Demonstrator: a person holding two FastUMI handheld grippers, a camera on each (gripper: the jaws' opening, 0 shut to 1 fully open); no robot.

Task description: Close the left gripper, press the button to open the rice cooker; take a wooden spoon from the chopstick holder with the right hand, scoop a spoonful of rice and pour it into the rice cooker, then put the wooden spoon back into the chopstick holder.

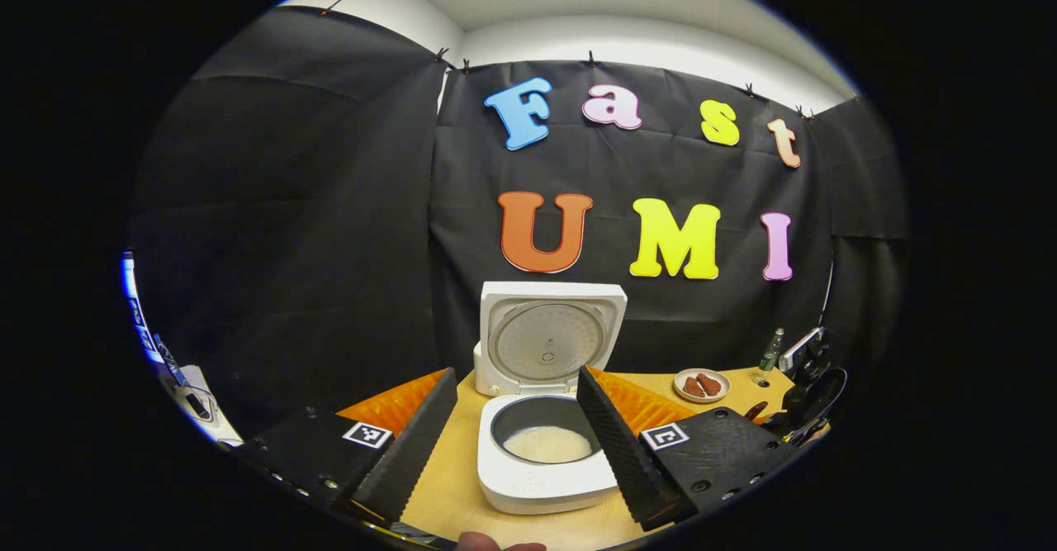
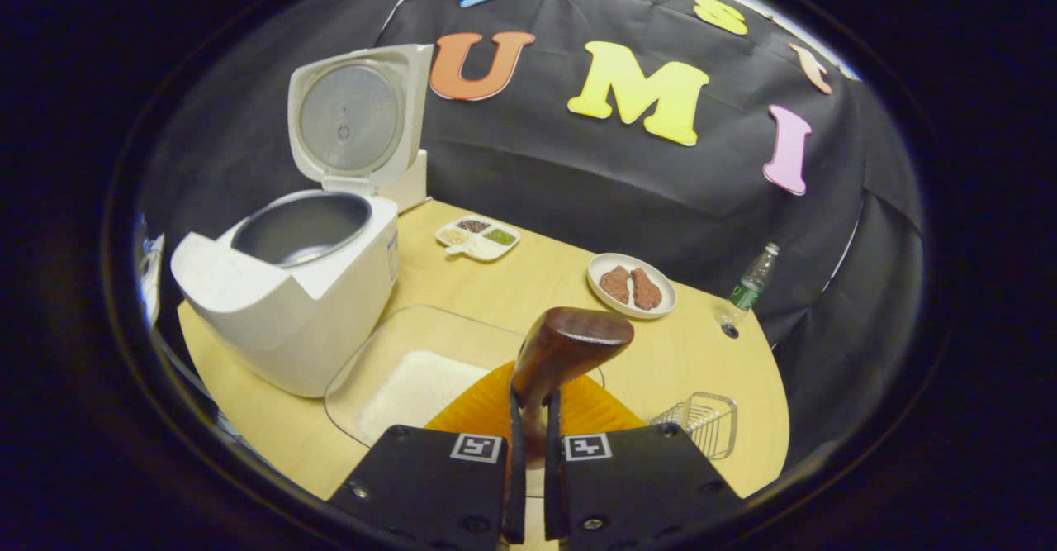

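Lid up, right gripper (image 2: 528,419) clamped on wooden spoon (image 2: 561,349), bowl seemingly empty, chopstick holder (image 2: 702,420) just right: return step next; left gripper (image 1: 516,444) wide, empty, facing rice cooker (image 1: 541,452).

A plate of brown pieces (image 2: 632,286), a sectioned dish (image 2: 479,238) and a bottle (image 2: 751,281) stand on the table (image 2: 710,361).
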